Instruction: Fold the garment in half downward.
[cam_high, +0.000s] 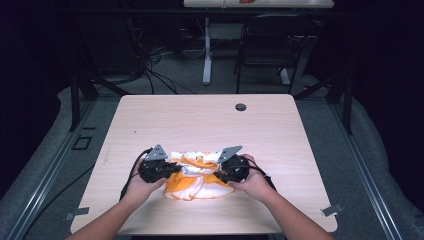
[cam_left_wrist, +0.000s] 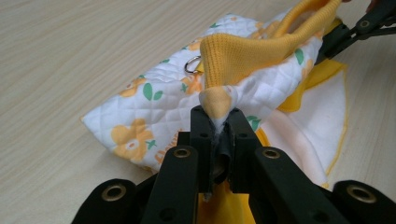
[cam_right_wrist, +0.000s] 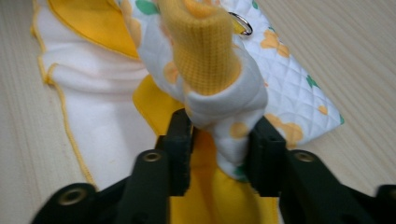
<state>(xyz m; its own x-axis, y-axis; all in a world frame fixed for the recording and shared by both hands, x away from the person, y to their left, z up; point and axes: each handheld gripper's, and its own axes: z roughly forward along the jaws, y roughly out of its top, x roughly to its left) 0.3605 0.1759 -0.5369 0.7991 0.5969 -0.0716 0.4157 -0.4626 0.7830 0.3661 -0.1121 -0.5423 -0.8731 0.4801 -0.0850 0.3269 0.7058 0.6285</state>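
Note:
A white quilted cloth (cam_high: 196, 181) with orange flowers, a yellow knit band (cam_left_wrist: 254, 51) and a metal ring (cam_left_wrist: 192, 64) lies bunched at the table's near middle. At its left end, my left gripper (cam_high: 172, 170) is shut on it, pinching a small fold of yellow band and quilting (cam_left_wrist: 218, 114). My right gripper (cam_high: 217, 173) grips the opposite end. A thick wad of quilted cloth and knit band (cam_right_wrist: 201, 46) fills the space between its jaws (cam_right_wrist: 224, 126), touching both pads. That right gripper (cam_left_wrist: 329, 44) also appears at the far end in the left gripper view.
The pale wooden table (cam_high: 200, 120) has a round cable hole (cam_high: 240, 107) near its far edge. Beyond the table are a black chair (cam_high: 270, 45), a white desk leg (cam_high: 207, 50) and cables on the floor.

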